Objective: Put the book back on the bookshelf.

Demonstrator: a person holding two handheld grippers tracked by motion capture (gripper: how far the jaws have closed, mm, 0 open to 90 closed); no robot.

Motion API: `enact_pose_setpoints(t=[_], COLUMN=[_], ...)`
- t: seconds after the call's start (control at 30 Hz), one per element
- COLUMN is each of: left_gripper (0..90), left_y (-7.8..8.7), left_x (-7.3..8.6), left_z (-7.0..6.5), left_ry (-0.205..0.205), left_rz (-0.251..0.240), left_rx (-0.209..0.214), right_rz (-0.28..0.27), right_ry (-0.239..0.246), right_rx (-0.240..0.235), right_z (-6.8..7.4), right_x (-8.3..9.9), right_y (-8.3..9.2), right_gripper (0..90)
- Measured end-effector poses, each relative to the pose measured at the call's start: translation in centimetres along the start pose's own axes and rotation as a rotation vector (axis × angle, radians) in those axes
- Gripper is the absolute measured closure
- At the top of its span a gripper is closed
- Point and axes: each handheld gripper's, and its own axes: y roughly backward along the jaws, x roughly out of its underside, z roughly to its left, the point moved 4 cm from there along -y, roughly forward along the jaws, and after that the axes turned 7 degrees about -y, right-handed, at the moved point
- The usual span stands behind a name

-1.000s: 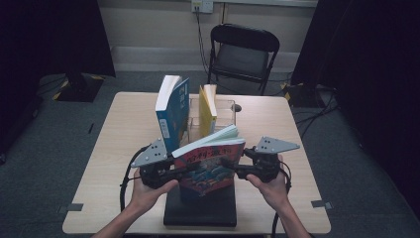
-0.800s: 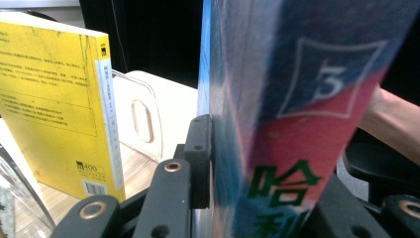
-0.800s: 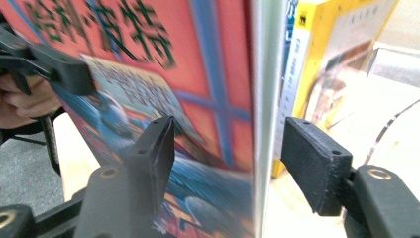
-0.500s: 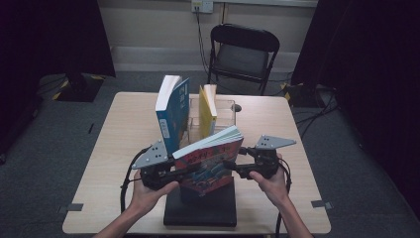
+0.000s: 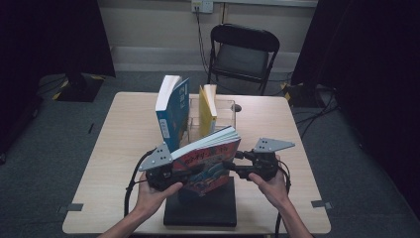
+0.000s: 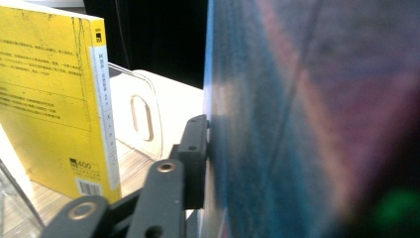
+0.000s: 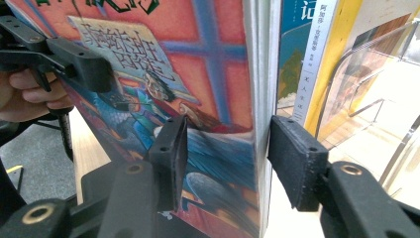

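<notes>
Dark curtains (image 5: pixel 54 34) close in a room with grey carpet (image 5: pixel 44 129), and a black folding chair (image 5: pixel 242 49) stands behind the pale wooden desk (image 5: pixel 124 148). The landmark on the desk is a clear book stand (image 5: pixel 225 106) near its far middle. A blue book (image 5: pixel 171 111) stands upright at the stand's left side and a yellow book (image 5: pixel 208 109) stands inside it, so two volumes look shelved already. The red and blue picture book (image 5: pixel 210 163) is on the near side of the stand, tilted, raised over a black slab (image 5: pixel 200 206) at the person's edge. It has yet to be carried to the stand and set upright. The left gripper (image 5: pixel 188 173) grasps the book's left edge, a pad flat on the cover, though its fingers have just been easing apart. The right gripper (image 5: pixel 232 166) has just been closing, its fingers (image 7: pixel 171 158) straddling the right edge without pressing it, a gap showing.
</notes>
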Motion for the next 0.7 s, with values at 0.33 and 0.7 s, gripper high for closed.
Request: enact_pose_setpoints(t=[0.33,0.7], left_gripper=[59.9,74.4], left_y=[0.9,1.5], left_x=[0.2,0.3], left_z=[-0.1,1.1], left_ry=[-0.025,0.033], left_rz=[-0.014,0.003], left_rx=[-0.031,-0.040], right_rz=[0.014,0.013], right_ry=[0.012,0.010], right_rx=[0.001,-0.019], right_z=[0.7,1.2], right_x=[0.0,-0.2], right_y=[-0.4,-1.1], right_gripper=[52.8,51.5])
